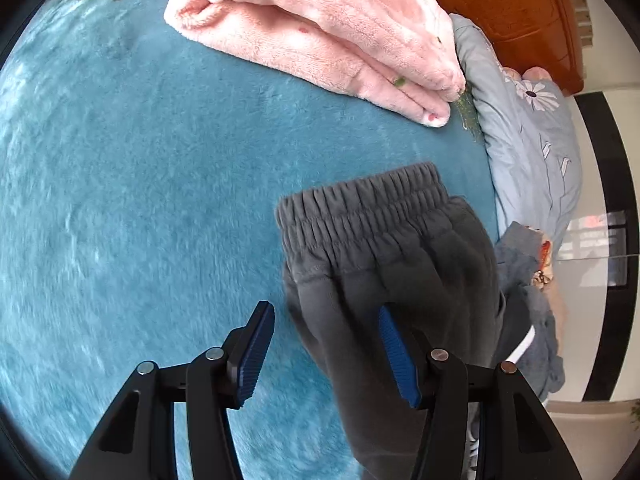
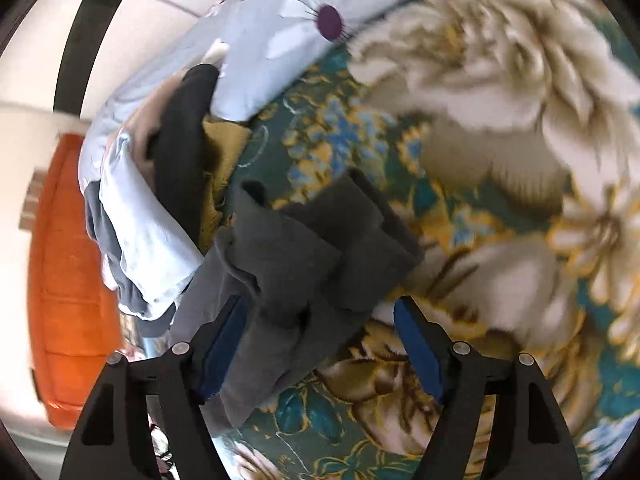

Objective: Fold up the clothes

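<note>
Looking along our left gripper (image 1: 326, 352), we see its blue pads spread wide with nothing clamped; the right-hand pad rests against the dark grey sweatpants (image 1: 384, 256), whose elastic waistband lies flat on the teal plush blanket (image 1: 140, 180), towards the blanket's right edge. A folded pink fleece garment (image 1: 320, 36) sits near the blanket's far edge, just beside a pale blue floral duvet (image 1: 532, 140). Our right gripper (image 2: 320, 344) also stands wide apart, straddling the bunched grey fabric, with its left-hand pad against the cloth and holding nothing. A heap of other clothes (image 2: 156, 208) lies beside it.
</note>
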Demonstrator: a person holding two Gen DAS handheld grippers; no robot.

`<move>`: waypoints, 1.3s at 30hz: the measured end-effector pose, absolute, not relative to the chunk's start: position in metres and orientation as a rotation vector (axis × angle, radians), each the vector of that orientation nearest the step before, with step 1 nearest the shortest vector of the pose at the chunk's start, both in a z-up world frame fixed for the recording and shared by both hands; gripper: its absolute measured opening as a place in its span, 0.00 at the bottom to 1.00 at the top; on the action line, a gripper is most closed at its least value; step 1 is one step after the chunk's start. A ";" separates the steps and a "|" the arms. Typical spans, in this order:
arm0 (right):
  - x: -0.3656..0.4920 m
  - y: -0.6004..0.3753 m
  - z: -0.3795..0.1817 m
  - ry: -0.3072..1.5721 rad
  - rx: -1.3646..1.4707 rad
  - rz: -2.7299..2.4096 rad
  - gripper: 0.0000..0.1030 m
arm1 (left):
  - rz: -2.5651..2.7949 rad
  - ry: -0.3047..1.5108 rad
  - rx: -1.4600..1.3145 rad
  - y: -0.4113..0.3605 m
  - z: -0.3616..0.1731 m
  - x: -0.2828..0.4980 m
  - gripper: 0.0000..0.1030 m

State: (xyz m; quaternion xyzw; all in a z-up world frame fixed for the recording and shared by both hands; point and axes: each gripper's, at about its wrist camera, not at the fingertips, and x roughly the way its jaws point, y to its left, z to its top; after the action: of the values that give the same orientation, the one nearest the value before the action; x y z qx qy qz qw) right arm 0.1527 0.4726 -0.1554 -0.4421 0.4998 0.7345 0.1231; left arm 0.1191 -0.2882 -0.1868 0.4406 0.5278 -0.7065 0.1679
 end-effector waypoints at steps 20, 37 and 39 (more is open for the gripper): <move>0.092 0.438 -0.155 1.151 -1.361 2.158 0.51 | -1.967 1.517 1.230 -0.295 -0.201 0.080 0.55; 0.106 0.410 -0.034 1.215 -1.284 2.548 0.33 | -2.275 1.374 1.073 -0.301 -0.064 0.128 0.28; 0.120 0.418 -0.031 1.211 -1.259 2.570 0.33 | -2.298 1.372 1.041 -0.310 -0.053 0.149 0.28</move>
State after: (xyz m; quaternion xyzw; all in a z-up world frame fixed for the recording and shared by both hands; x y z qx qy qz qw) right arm 0.1197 0.4176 -0.0306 -0.4052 0.3897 0.8268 0.0171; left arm 0.1494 -0.3095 -0.0531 0.3592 0.4734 -0.7930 0.1342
